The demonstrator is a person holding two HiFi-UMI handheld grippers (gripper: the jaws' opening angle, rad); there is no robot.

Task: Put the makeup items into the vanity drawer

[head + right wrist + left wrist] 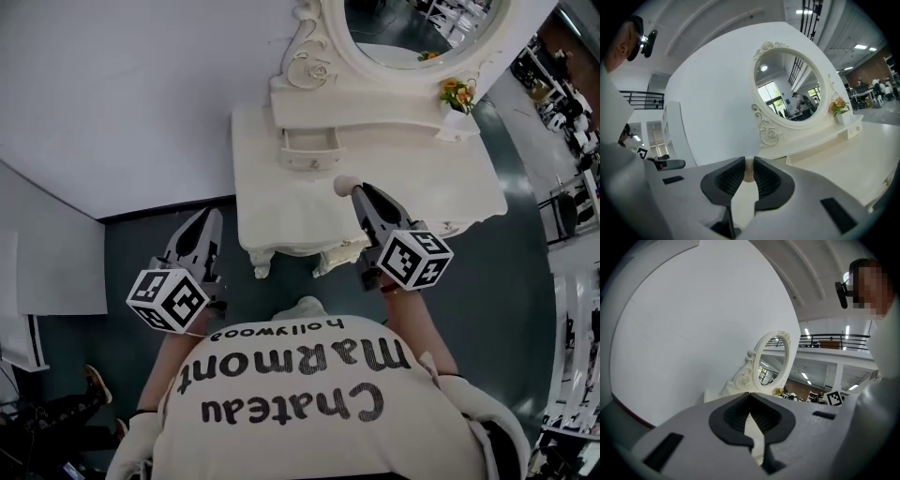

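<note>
A cream vanity (422, 187) stands in front of me, with a small drawer (309, 147) pulled open under its mirror shelf. Over the table's front left part, short of the drawer, my right gripper (354, 192) is shut on a small beige makeup item (344, 185). The same pale item (749, 172) shows pinched between the dark pads in the right gripper view. My left gripper (212, 221) hangs over the dark floor to the left of the vanity. Its jaws (750, 397) meet at the tips with nothing between them.
An oval mirror (417, 28) in a carved frame rises at the back of the vanity. A little vase of orange flowers (457, 95) stands on the shelf at the right. A white wall (122, 94) runs along the left. Racks and furniture (572, 112) line the right side.
</note>
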